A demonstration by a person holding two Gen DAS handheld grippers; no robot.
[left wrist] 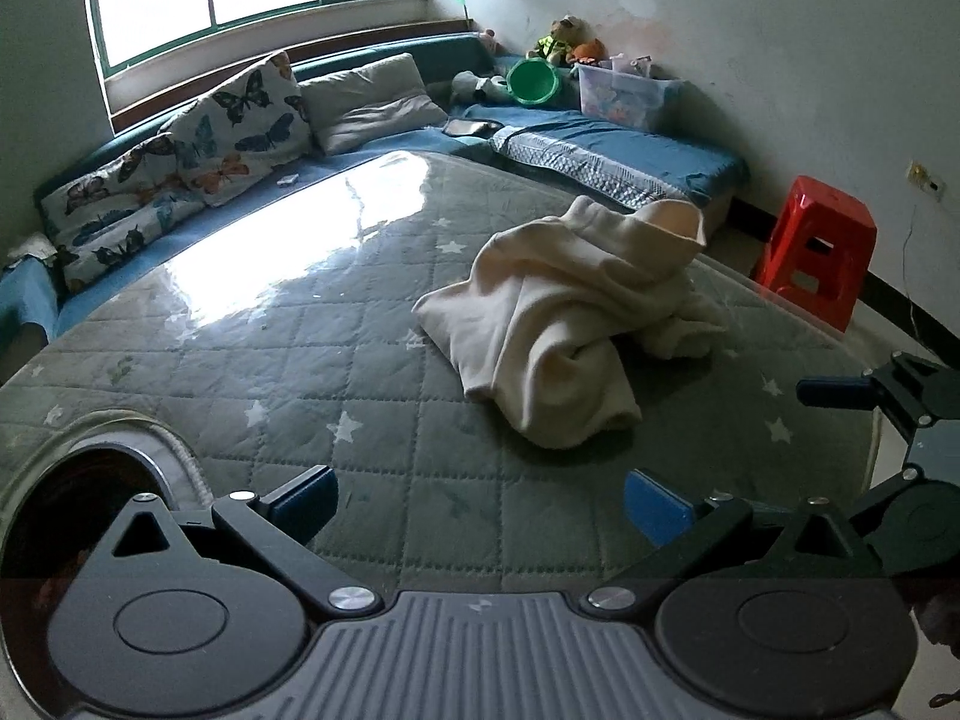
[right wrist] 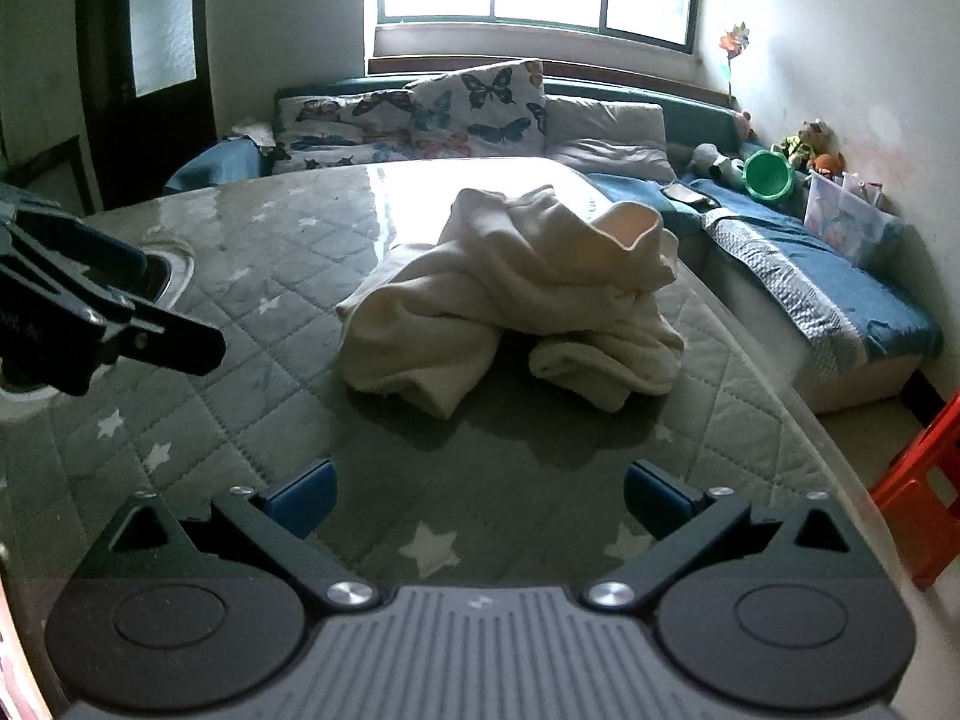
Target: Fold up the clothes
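Observation:
A crumpled cream garment (left wrist: 570,312) lies in a heap on the round table with a grey-green quilted star cover (left wrist: 270,372). It also shows in the right wrist view (right wrist: 510,294), in the middle ahead. My left gripper (left wrist: 477,501) is open and empty, above the table, short of the garment and to its left. My right gripper (right wrist: 477,495) is open and empty, above the table, just short of the garment. The right gripper shows at the right edge of the left wrist view (left wrist: 888,396). The left gripper shows at the left edge of the right wrist view (right wrist: 108,312).
A blue couch (left wrist: 630,144) with butterfly pillows (left wrist: 198,138) runs behind the table under a window. A green bucket (left wrist: 533,79), a clear box (left wrist: 627,93) and soft toys sit at its corner. A red stool (left wrist: 816,246) stands by the right table edge.

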